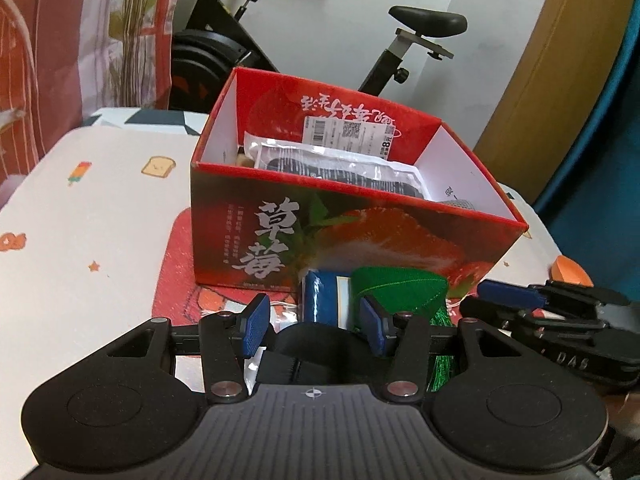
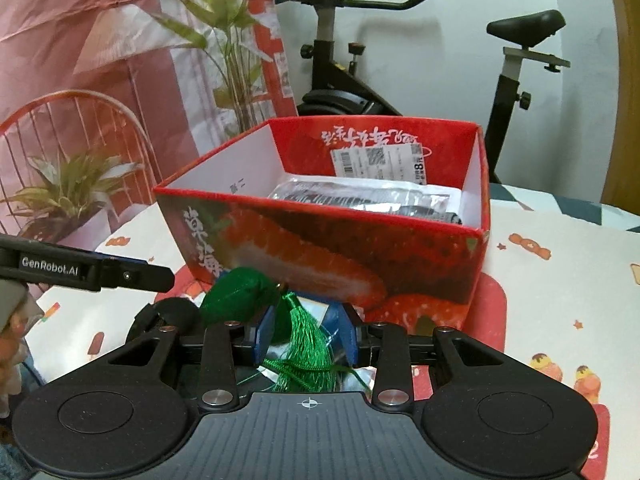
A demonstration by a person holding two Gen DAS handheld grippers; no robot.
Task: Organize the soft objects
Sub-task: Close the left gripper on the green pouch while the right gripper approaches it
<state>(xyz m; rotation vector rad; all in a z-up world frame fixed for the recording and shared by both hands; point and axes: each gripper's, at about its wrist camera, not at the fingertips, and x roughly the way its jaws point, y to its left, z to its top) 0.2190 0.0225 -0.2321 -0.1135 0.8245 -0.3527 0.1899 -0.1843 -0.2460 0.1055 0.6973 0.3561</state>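
In the left wrist view, a red strawberry box (image 1: 352, 236) stands open-topped on the patterned tablecloth (image 1: 80, 216), its long side running from near left to far right. Inside it a clear plastic packet (image 1: 340, 168) of dark striped fabric lies flat along that same axis. Just in front of the box's near wall sit a blue wrapped roll (image 1: 320, 296), standing upright, and a green fabric sachet (image 1: 400, 288) beside it to the right, its green tassel (image 1: 442, 344) hanging down toward the camera. A black soft item (image 1: 316, 340) lies lowest, between the fingers. The left gripper (image 1: 316, 326) is level and aimed at the box, its blue pads apart with the black item and the roll's base in the gap, gripping nothing visibly. The right gripper (image 1: 512, 300) reaches in from the right edge, low over the table. Bare cloth lies to the left of the box.

In the right wrist view, the box (image 2: 360, 248) shows a corner nearest, with the packet (image 2: 368, 196) lying across its floor. The sachet (image 2: 240, 292) lies tilted to the left, the tassel (image 2: 308, 340) trailing down between the fingers of the right gripper (image 2: 306, 340), whose pads stand apart on either side of the strands without pinching them. The left gripper (image 2: 80, 270) enters from the left. Bare tablecloth (image 2: 560, 280) extends to the right of the box.
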